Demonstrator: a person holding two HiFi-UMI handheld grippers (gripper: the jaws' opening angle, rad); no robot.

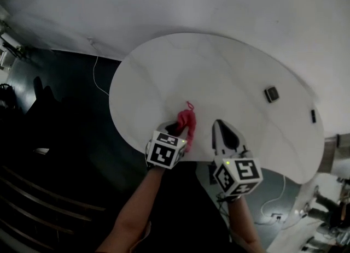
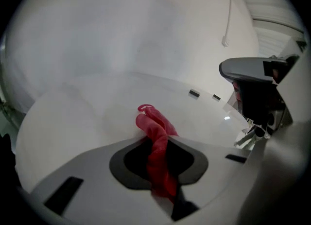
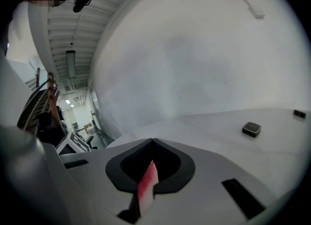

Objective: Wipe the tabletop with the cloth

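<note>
**Tool state.** The left gripper [image 2: 156, 144] is closed on the cloth [image 2: 154, 128]. The red fabric is pinched between the jaws and a loose bunch sticks out past the tips. The right gripper [image 3: 153, 141] is seen with its jaw tips together. A red-and-white sliver shows in the opening behind them, and what it is cannot be determined.

**Position.** In the head view the cloth [image 1: 187, 119] is found at lower centre, near the lower edge of the table [image 1: 219, 71]. Its long axis runs along the left jaws, towards the top of the frame. The unwiped surface lies above and to the right. The right gripper [image 1: 220, 126] is held just right of the cloth, apart from it.

**Markings.** No brand or legible writing is visible. Only square markers are carried on the gripper cubes. A small dark box [image 1: 272, 94] bears no readable label.
</note>
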